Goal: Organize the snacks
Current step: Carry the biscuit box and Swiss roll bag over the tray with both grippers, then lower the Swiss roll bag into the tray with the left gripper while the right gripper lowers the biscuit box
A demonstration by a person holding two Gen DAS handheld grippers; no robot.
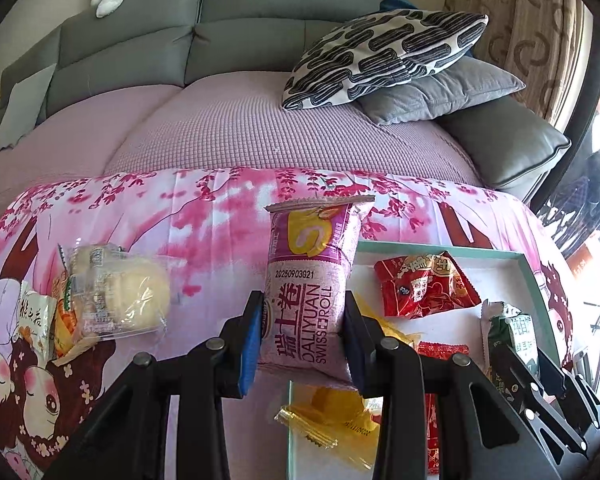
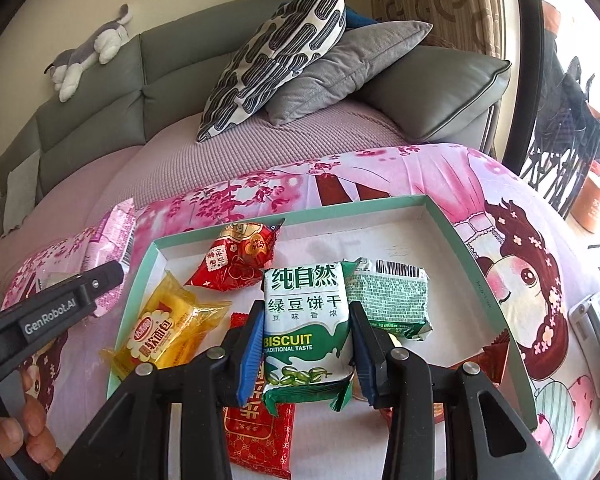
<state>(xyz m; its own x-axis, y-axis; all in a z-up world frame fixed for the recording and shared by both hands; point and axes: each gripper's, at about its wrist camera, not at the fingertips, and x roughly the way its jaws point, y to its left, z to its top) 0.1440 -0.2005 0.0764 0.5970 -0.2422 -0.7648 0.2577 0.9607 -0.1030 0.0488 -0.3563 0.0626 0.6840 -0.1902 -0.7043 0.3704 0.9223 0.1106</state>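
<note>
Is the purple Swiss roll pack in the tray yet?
Not yet. The Swiss roll pack is clamped in the left gripper, held above the tray's left rim, not resting inside.

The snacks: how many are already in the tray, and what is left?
Done: several packets lie in the tray. In hand: left hand-held gripper holds a swiss roll; right hand-held gripper holds a biscuit pack. Left: a bread pile outside.

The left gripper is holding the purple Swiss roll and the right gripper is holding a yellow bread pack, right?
Not quite. The right gripper holds the green biscuit pack, as the right wrist view shows; the yellow bread pack lies in the tray. The left gripper does hold the purple Swiss roll.
</note>
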